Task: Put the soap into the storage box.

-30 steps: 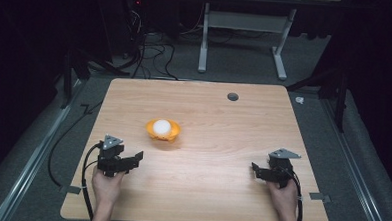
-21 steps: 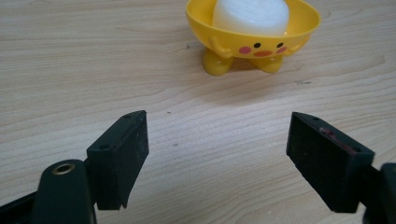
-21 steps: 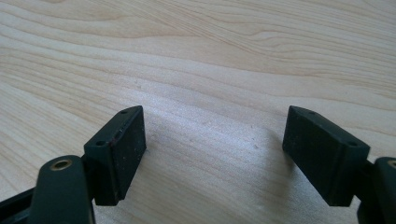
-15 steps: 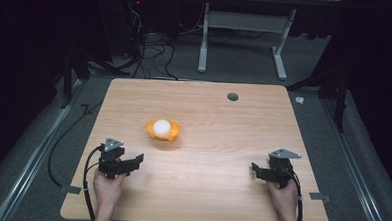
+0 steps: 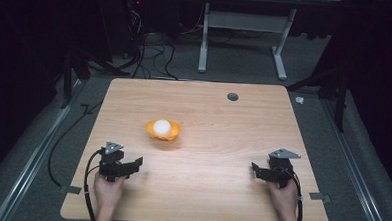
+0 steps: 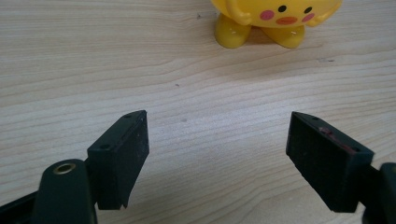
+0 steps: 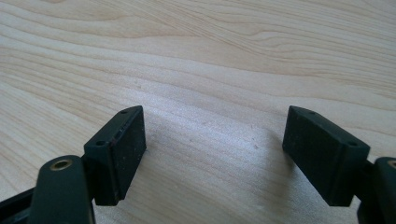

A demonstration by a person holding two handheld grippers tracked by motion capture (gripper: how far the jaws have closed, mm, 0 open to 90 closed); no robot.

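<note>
Risk lies mostly in the shape of the toy (image 5: 163, 130): a small yellow-orange figure with a white ball (image 5: 162, 126) seated in its top, standing near the middle of the table (image 5: 220, 191), closer to the left side. In the left gripper view it is seen ahead of the jaws, upright on two stubby rounded feet, with a painted face — black eyes, pink cheeks, an orange mouth. The left gripper (image 5: 134, 164) is held low over the near left part of the table, jaws spread wide with nothing between them; the toy is well apart from it, ahead and to the right. The right gripper (image 5: 255, 169) is likewise wide open and empty near the right edge, with bare wood before its jaws. Should the toy be approached too fast, it could be nudged by one jaw before the other arrives and tipped off its feet. Its glossy, curved sides look likely to slip out of a flat-jawed pinch if it is taken too high. The ball might be dislodged if the toy is tilted — how firmly it sits cannot be told. No brand, label or writing can be made out anywhere.
</note>
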